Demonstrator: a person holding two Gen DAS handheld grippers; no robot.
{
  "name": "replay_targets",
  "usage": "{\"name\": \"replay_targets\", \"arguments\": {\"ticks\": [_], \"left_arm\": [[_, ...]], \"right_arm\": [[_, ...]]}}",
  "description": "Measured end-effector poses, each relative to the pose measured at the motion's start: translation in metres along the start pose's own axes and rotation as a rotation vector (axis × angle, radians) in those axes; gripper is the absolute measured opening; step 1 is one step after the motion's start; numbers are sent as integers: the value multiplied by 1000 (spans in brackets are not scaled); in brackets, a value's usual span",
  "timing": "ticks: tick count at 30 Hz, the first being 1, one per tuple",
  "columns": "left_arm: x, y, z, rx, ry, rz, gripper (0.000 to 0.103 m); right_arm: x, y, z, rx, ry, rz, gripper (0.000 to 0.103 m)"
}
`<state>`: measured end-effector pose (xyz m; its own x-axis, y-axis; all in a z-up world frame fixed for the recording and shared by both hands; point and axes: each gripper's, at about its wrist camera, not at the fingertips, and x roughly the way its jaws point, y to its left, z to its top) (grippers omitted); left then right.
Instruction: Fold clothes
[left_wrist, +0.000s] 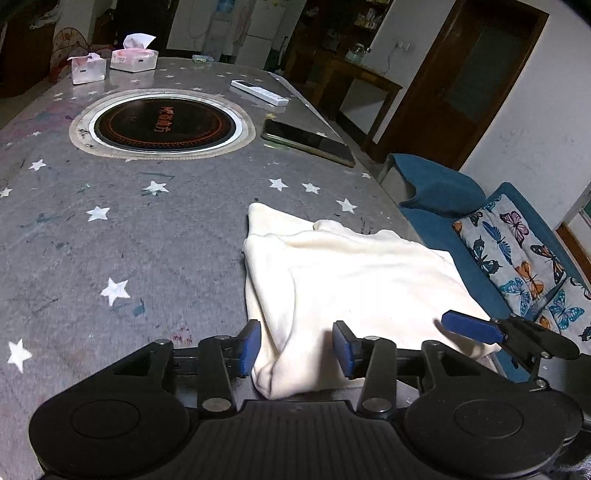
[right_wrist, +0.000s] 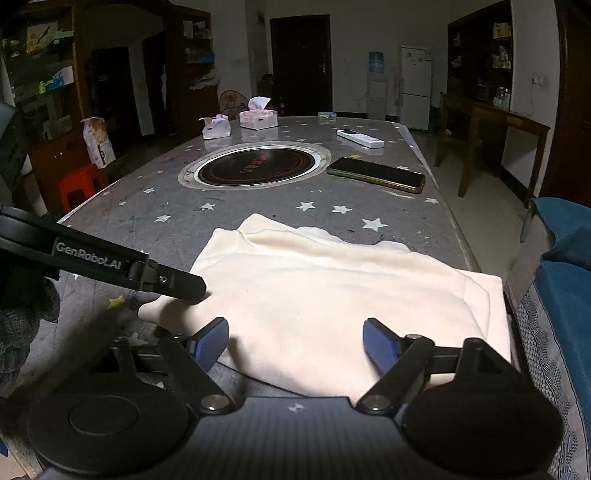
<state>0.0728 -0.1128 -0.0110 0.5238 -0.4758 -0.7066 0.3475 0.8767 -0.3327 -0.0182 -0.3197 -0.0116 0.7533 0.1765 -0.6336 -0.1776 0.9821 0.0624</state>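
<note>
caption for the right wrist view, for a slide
Open right gripper poised over a folded cream garment on a star-patterned table, left gripper alongside.

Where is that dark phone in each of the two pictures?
Left wrist view: phone lies upper right of centre, right of the round cooktop.
Right wrist view: phone lies right of centre, above the cloth.
Shared landmark: the cooktop.

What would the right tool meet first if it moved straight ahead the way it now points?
Probably the cream garment, which already lies between the open fingers of the right tool and stretches ahead on the table. Height above the cloth is unclear.
</note>
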Motion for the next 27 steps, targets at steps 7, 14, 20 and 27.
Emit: {"name": "replay_targets", "arguments": {"ticks": [7,14,20,27], "left_arm": [[-12,-1,-10,-11,-11,10,63],[-23,-6,-21,5,-27,16,78],[-31,-9,-29,15,-40,23,89],[-37,-11,-39,24,-53,37,99]], "right_arm": [[-10,1,-8,35,-8,-21,95],[-19,0,-16,80,-14,-52,103],[-27,-2,-23,119,-23,-72,103],[-32,-5,-30,175,-25,-107,103]]}}
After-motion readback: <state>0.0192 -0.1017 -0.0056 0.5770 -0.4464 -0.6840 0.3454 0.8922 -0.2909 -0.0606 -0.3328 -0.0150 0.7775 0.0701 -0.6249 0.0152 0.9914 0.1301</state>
